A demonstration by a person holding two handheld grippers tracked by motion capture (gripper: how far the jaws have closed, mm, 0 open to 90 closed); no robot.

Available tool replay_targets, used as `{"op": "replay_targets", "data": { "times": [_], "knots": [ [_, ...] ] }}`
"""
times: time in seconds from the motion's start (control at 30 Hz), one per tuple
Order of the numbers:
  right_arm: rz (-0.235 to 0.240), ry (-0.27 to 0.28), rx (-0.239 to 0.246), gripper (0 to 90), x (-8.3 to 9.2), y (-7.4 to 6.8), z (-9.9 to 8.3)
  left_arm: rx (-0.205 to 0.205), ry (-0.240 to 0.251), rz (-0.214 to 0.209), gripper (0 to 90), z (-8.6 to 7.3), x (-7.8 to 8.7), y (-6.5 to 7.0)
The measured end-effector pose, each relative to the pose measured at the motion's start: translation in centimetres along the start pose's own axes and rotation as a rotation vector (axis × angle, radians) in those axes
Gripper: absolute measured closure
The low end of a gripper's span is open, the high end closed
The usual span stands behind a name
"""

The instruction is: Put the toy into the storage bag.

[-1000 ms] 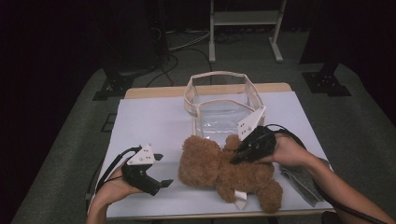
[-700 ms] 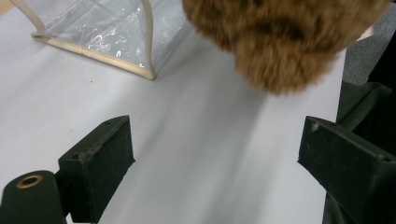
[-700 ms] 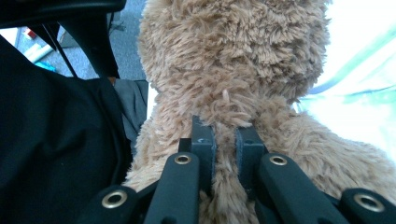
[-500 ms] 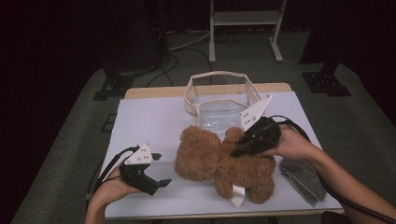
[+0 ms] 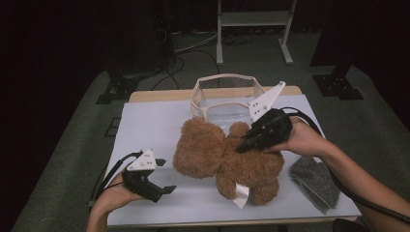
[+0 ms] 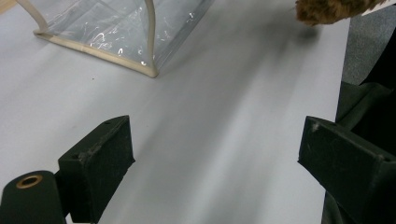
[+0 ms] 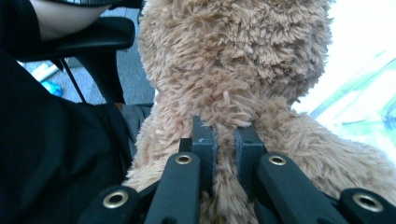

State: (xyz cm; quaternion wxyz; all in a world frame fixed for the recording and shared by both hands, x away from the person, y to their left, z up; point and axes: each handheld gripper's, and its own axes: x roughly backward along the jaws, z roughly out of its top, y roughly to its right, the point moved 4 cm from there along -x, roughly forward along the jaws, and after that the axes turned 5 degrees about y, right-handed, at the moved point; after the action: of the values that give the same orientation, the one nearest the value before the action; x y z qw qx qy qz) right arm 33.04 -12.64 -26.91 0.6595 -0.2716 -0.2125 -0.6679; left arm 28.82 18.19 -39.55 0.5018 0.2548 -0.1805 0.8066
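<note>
A brown plush teddy bear (image 5: 222,159) lies in the middle of the white table (image 5: 150,121), its upper body raised off the top. My right gripper (image 5: 241,147) is shut on a pinch of the bear's fur (image 7: 225,140) at the neck, with the fur squeezed between the two black jaws. A white label (image 5: 240,195) hangs from the bear's lower end. My left gripper (image 5: 162,176) rests near the table's front left edge, open, with only bare table (image 6: 210,154) between its jaws. One corner of the bear (image 6: 327,11) shows far off in the left gripper view.
A clear plastic bag with a cream rim (image 5: 225,94) stands open at the back of the table, just behind the bear; its corner (image 6: 149,70) lies ahead of my left gripper. A grey knit cap (image 5: 314,181) lies at the table's right front.
My right gripper has risen with the bear's fur in it, and the bear has shifted left and lifted, uncovering the grey cap. The left gripper has stayed put.
</note>
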Motion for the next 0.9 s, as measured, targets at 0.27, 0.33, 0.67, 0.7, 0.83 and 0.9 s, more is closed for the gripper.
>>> {"op": "replay_targets", "data": {
  "times": [0.27, 0.33, 0.67, 0.7, 0.83, 0.9],
  "knots": [
    [0.0, -0.002, 0.012, 82.1, 1.0, 0.4, 2.0, 0.009, -0.003, -0.001, 8.8, -0.2, 0.1, -0.1],
    [-0.001, 0.003, 0.015, 82.1, 1.4, 0.6, 2.8, 0.011, 0.0, 0.0, 8.8, -0.2, 0.1, -0.2],
    [-0.022, 0.031, 0.038, 82.1, 4.3, 2.5, 8.2, 0.024, 0.006, 0.004, 8.8, -0.5, 0.4, -0.7],
    [-0.022, 0.038, 0.041, 82.1, 4.5, 2.9, 8.9, 0.023, 0.001, 0.007, 8.8, -0.5, 0.4, -0.7],
    [-0.031, 0.029, 0.064, 82.1, 5.2, 4.0, 11.5, 0.029, 0.005, 0.008, 8.8, -0.6, 0.5, -0.8],
    [-0.028, 0.029, 0.063, 82.0, 5.5, 4.8, 12.5, 0.03, 0.006, 0.006, 8.8, -0.6, 0.5, -0.8]
  ]
}}
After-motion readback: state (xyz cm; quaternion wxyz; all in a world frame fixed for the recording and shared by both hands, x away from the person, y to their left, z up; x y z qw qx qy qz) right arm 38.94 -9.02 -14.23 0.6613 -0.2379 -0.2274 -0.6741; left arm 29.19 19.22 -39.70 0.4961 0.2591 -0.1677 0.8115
